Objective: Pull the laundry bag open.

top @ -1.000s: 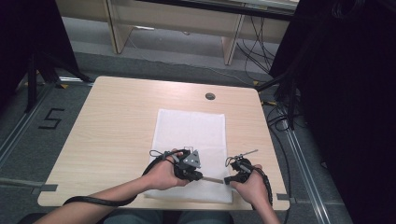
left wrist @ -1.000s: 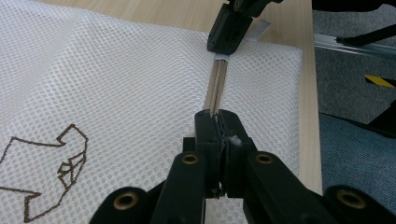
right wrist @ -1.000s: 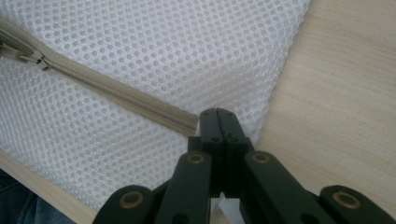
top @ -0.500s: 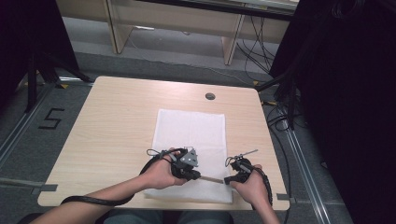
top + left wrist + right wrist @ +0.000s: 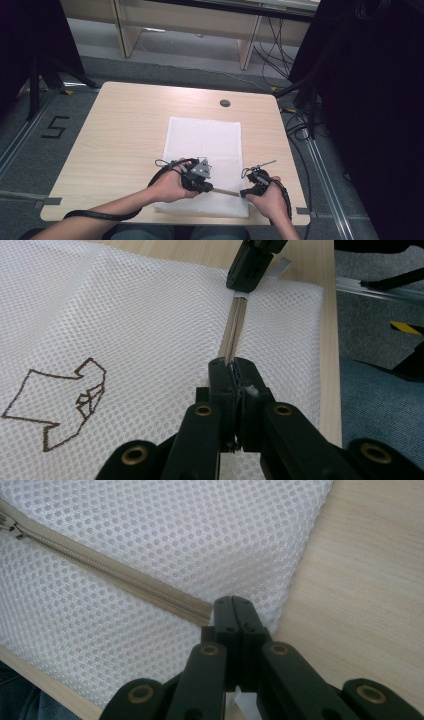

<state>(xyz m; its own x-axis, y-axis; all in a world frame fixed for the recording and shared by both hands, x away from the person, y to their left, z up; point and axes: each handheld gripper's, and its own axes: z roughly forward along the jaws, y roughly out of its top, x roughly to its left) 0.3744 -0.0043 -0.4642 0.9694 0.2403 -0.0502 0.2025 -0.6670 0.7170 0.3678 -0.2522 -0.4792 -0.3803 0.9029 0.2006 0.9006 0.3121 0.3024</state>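
Observation:
A white mesh bag (image 5: 205,137) lies flat in the middle of the light wood table (image 5: 125,125). Its beige zipper (image 5: 226,191) runs along the near edge. My left gripper (image 5: 211,189) is shut on the zipper pull, and in the left gripper view the jaws (image 5: 233,374) pinch it with the closed zipper (image 5: 235,325) stretching ahead to the right gripper (image 5: 250,265). My right gripper (image 5: 243,193) is shut on the zipper's end at the bag's corner (image 5: 233,606). The zipper (image 5: 115,575) runs off to the upper left there.
A brown stitched emblem (image 5: 65,405) marks the mesh left of the left gripper. A round cable hole (image 5: 225,103) sits at the table's far side. The table's front edge (image 5: 175,220) lies just behind the bag. Black cables (image 5: 300,130) trail on the floor at the right.
The left gripper has slid a little to the left along the zipper line, so a slightly longer stretch of zipper shows between the grippers. The right gripper stays put.

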